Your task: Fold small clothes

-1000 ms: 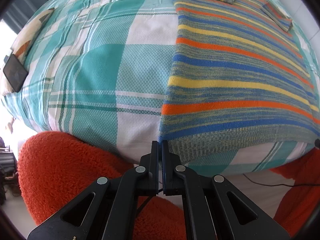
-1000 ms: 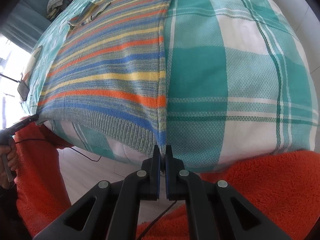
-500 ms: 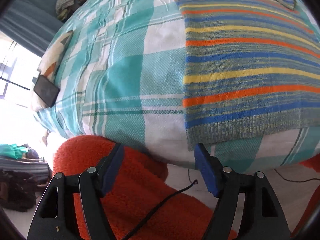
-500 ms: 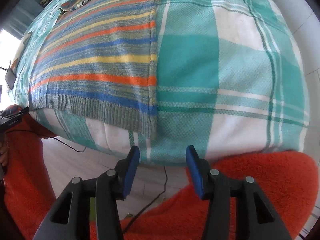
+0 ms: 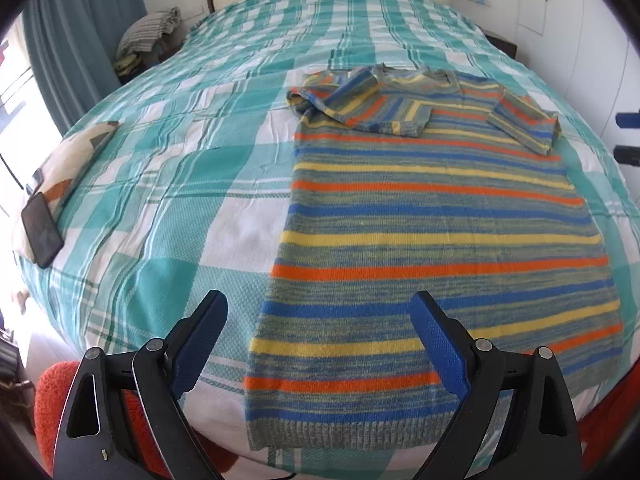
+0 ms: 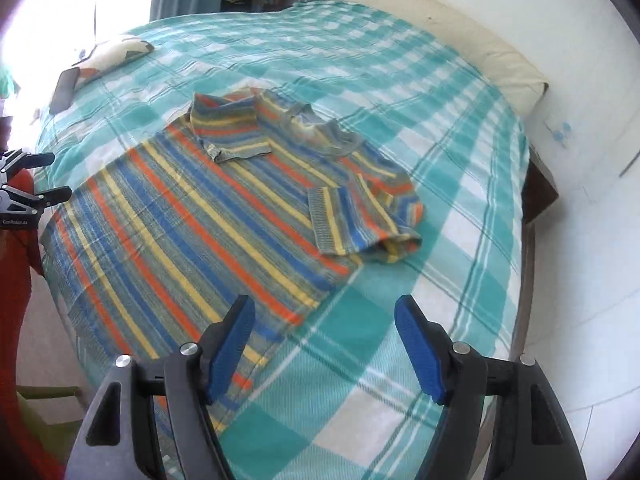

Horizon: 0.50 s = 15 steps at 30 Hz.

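Sweater (image 5: 432, 248) flat on teal plaid bed (image 5: 168, 184), white walls; both grippers' jaws just opened wide, nothing held.

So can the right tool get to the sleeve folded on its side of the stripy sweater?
Probably yes. The right tool is open and empty, and nothing lies between it and that folded sleeve on the sweater.

Only readable txt: small white lettering on the left gripper (image 6: 40, 176) body, seen at the right wrist view's edge, approx. "ConRobot.AI" (blurry, so unsure). Nothing else legible.
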Tool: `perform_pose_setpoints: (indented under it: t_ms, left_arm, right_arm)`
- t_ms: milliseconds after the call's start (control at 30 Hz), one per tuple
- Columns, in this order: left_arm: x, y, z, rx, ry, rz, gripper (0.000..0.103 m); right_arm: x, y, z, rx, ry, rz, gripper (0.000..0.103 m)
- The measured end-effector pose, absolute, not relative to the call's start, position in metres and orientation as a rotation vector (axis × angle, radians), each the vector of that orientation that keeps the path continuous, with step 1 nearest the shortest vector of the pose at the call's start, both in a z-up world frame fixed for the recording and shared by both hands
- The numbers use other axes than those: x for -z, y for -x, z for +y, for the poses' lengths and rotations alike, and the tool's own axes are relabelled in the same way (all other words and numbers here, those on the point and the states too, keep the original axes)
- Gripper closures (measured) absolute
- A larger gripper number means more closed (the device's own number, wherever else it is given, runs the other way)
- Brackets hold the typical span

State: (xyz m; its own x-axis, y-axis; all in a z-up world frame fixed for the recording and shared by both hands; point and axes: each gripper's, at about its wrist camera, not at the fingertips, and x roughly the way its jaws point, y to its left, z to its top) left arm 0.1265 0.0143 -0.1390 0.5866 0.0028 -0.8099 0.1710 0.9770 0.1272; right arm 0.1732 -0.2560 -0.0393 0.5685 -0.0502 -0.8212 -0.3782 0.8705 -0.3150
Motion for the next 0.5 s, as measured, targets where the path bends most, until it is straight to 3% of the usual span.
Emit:
perform_pose_setpoints:
  t_ms: [33, 133, 333, 367, 400, 500]
  left_arm:
    - [0.144, -0.120, 0.015, 0.099, -0.227, 0.936, 0.009]
    - [0.152, -0.117, 0.026, 0.078, -0.231, 0.972, 0.009]
    - [0.153, -0.127, 0.037, 0.040, -0.160, 0.982, 0.009]
    - [0.155, -0.128, 0.037, 0.043, -0.156, 0.991, 0.009]
    - [0.157, -0.128, 0.037, 0.047, -0.152, 1.002, 0.009]
    - [0.160, -0.131, 0.036, 0.063, -0.142, 1.022, 0.009]
  right_arm:
    - [0.055, -0.187, -0.245, -0.230, 0.526, 0.966, 0.035]
    - [0.107, -0.232, -0.232, -0.279, 0.560, 1.001, 0.052]
    - [0.178, -0.305, -0.239, -0.222, 0.482, 1.057, 0.053]
    - [0.180, -0.310, -0.248, -0.217, 0.413, 1.070, 0.061]
    - [0.177, -0.313, -0.257, -0.194, 0.352, 1.065, 0.101]
    - [0.139, -0.305, -0.296, -0.096, 0.226, 0.969, 0.099]
